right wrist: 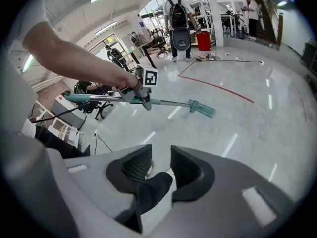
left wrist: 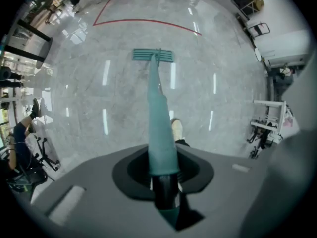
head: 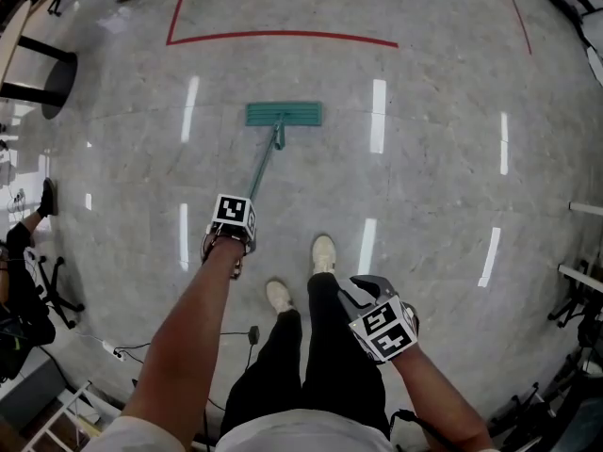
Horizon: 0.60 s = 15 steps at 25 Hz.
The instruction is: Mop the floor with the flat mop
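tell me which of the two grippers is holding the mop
The left gripper: its jaws are shut on the teal mop handle. The right gripper is off the mop, its jaws apart with nothing gripped between them.

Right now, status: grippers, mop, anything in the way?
Left gripper shut on mop handle; right gripper open, empty. Mop head flat on floor, short of red line. Nothing lying between them.
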Each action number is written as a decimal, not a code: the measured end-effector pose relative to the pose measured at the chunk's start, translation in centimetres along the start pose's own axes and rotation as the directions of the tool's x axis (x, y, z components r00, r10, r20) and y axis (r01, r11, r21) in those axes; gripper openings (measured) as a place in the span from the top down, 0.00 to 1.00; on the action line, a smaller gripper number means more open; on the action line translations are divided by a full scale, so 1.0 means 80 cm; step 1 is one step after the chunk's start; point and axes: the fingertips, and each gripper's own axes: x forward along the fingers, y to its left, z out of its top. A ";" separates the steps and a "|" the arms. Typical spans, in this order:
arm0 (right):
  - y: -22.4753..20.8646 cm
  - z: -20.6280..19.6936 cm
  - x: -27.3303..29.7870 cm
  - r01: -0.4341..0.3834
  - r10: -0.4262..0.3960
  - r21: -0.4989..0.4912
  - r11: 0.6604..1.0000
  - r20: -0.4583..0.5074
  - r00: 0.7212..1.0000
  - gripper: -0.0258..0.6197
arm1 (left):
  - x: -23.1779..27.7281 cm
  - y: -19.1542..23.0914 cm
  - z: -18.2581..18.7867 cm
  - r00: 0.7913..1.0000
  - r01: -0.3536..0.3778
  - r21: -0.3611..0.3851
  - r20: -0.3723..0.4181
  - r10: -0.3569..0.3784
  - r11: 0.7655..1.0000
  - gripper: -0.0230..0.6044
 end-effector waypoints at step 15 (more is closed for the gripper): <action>-0.009 0.008 0.005 -0.009 0.009 -0.024 1.000 -0.003 1.000 0.77 | 0.000 0.013 -0.064 1.000 -0.005 0.037 0.024 0.004 0.999 0.82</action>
